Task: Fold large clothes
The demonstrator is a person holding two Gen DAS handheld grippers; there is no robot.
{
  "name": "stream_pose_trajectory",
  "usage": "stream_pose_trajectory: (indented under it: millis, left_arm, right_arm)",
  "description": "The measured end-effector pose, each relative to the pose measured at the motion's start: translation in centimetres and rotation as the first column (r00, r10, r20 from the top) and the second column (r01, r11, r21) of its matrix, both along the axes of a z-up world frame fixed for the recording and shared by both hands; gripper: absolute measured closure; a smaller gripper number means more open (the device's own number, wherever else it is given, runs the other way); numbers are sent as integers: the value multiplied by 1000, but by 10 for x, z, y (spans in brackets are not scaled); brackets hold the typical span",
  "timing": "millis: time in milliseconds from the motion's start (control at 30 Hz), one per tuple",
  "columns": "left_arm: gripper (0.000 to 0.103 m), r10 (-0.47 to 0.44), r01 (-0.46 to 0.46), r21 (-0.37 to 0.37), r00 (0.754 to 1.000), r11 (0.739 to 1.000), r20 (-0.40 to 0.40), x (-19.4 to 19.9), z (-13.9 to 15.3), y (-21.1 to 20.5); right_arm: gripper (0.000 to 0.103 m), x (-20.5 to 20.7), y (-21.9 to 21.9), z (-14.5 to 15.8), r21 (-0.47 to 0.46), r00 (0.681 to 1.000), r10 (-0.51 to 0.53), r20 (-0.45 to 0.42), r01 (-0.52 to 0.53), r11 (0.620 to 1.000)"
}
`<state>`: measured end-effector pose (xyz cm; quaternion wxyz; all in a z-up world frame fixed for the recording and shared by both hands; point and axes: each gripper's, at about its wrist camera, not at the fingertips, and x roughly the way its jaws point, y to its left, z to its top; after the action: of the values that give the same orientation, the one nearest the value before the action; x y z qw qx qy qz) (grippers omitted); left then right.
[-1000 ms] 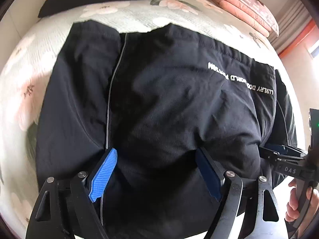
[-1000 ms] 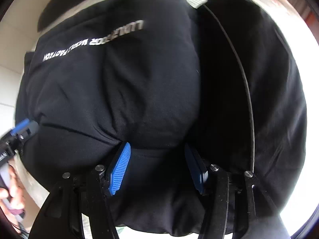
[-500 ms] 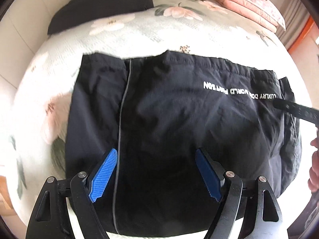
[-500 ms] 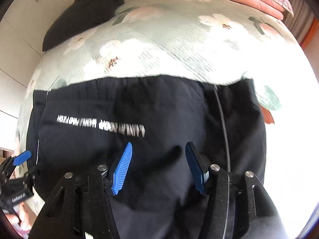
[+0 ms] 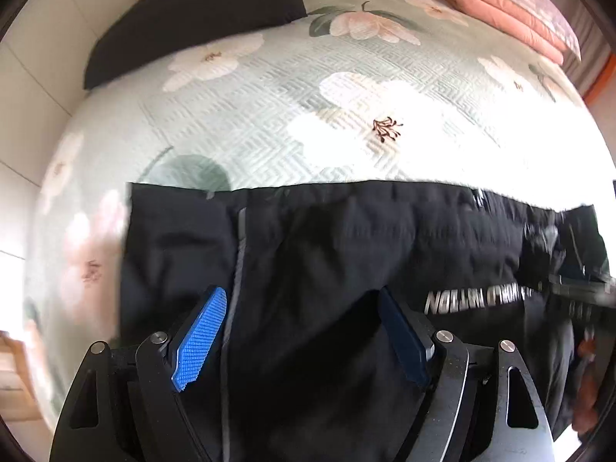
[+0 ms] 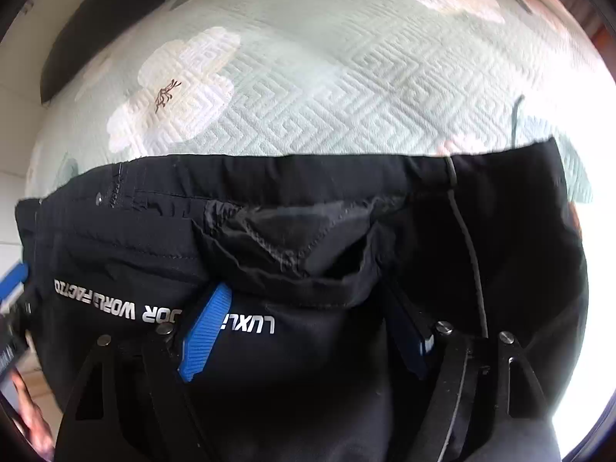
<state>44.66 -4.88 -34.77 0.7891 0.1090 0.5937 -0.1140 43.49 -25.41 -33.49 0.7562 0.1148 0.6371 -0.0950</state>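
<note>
Both our tongs hang over the black trousers (image 5: 346,254) with their jaws standing wide apart and nothing clamped between the pads. Our left gripper (image 5: 302,333) points steeply down at the garment; its blue pads (image 5: 200,340) sit above the cloth without pressing it, and the thin grey piping (image 5: 239,254) that runs down the trouser side passes just inside the left-hand pad. Our right gripper (image 6: 308,327) points straight down, and its jaws have just been opening; black cloth lies in the gap between them, but the pads (image 6: 206,331) do not squeeze it. Under this gripper a loose fold of the fabric (image 6: 292,238) lies rumpled across the flat layer below, just above the white lettering (image 6: 165,310), whose last letters the left-hand pad partly hides. The trousers lie spread on the pale green flowered bedspread (image 5: 346,107), their straight far edge running across both views, with the bare bedspread beyond it. From the left wrist view we see the right gripper's dark frame, blurred, at the right border, over the end of the garment. Further back on the bed lie another black garment (image 5: 192,15) and a stack of pink folded bedding (image 5: 500,4), both well apart from the trousers.
</note>
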Motion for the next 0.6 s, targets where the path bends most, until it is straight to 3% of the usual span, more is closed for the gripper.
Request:
stream_pose_trajectory:
  millis: [133, 600]
  left_arm:
    - [0, 79, -81, -30, 996, 996, -50, 18, -22, 13]
    - [0, 70, -70, -51, 997, 996, -17, 16, -27, 18]
  right_arm:
    - [19, 2, 5, -2, -37, 1000, 19, 17, -18, 999]
    - [18, -3, 4, -3, -38, 1000, 14, 25, -13, 999]
